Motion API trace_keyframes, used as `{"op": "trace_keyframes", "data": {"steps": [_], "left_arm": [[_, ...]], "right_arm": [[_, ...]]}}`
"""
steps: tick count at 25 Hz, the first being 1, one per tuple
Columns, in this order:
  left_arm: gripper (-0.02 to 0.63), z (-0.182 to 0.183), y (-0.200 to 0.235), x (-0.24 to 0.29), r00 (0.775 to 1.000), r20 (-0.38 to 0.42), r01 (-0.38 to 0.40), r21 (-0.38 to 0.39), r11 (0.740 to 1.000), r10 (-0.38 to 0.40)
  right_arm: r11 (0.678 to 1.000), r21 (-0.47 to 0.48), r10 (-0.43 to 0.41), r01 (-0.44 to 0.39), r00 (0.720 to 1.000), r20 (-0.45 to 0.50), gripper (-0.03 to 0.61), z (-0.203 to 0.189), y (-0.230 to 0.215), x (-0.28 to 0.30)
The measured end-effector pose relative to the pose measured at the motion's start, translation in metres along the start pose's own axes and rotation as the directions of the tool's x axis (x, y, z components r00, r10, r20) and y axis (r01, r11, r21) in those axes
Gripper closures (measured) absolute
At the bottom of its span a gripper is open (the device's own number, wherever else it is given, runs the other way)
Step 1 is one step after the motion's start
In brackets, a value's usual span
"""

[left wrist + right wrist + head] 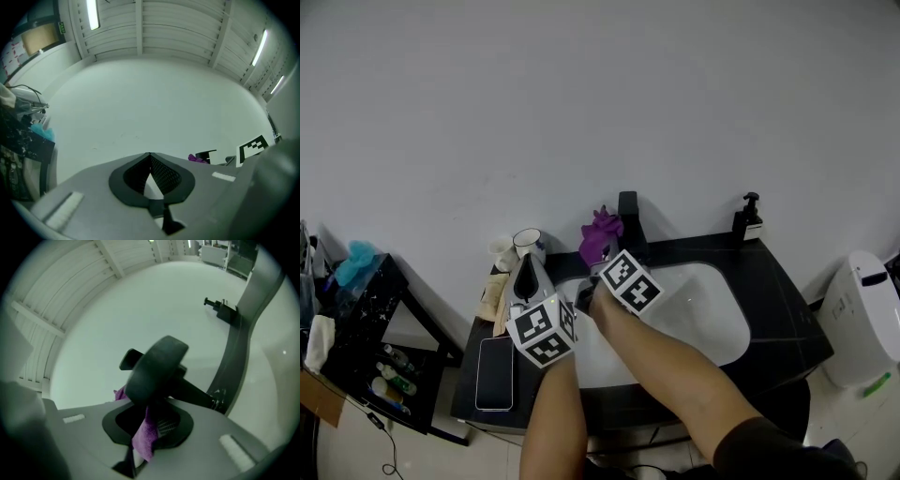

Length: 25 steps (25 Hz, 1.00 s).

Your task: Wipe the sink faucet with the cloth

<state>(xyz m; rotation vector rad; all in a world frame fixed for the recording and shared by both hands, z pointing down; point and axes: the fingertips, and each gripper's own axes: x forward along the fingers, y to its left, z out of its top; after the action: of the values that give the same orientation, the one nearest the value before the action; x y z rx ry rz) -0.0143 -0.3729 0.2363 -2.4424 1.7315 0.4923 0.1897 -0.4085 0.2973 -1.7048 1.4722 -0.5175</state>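
Two forearms fill the bottom of the head view, both reaching over the white oval sink basin (712, 323) set in a black countertop (778, 309). Right gripper (600, 261) has its jaws clamped on a purple microfibre cloth (144, 436). A bunch of the cloth stands above the jaws, just left of the black angular sink faucet (630, 223). From the right gripper view, the faucet's dark body looms directly over the jaws and appears to touch the cloth, though actual contact can't be confirmed. Left gripper (150, 161) sits lower left, over the basin's edge. Its jaws are together at the tips with nothing between them, and it points at the bare wall. A black pump soap bottle (747, 220) stands at the back right, well apart. Judgement: the wiping step is in hand, at or near first contact. The next move calls for pressing the cloth against the faucet and stroking along it, without loosening the clamp.
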Motion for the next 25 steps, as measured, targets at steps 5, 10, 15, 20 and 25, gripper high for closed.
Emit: {"op": "trace_keyframes", "data": {"steps": [5, 10, 15, 20, 25], "left_arm": [[0.596, -0.004, -0.008, 0.002, 0.999, -0.007, 0.036, 0.014, 0.999, -0.036], [0.595, -0.004, -0.023, 0.002, 0.995, 0.008, 0.096, 0.058, 0.994, -0.097], [0.595, -0.005, -0.033, 0.002, 0.989, 0.012, 0.147, 0.091, 0.985, -0.148], [0.596, -0.008, -0.033, 0.002, 0.989, 0.009, 0.147, 0.091, 0.985, -0.149], [0.595, -0.011, -0.033, 0.003, 0.989, -0.003, 0.146, 0.086, 0.986, -0.146]], "right_arm": [[0.998, 0.016, -0.061, 0.061, 0.997, -0.037, 0.538, -0.017, -0.026, -0.010], [0.995, -0.003, -0.099, 0.099, 0.991, -0.094, 0.538, -0.033, -0.048, -0.020], [0.994, 0.078, -0.073, 0.082, 0.990, -0.120, 0.537, -0.037, -0.050, -0.026], [0.997, -0.003, 0.079, -0.082, 0.972, -0.223, 0.535, -0.035, -0.020, -0.052], [0.894, -0.206, 0.289, -0.399, 0.862, -0.416, 0.535, -0.012, 0.026, -0.107]]}}
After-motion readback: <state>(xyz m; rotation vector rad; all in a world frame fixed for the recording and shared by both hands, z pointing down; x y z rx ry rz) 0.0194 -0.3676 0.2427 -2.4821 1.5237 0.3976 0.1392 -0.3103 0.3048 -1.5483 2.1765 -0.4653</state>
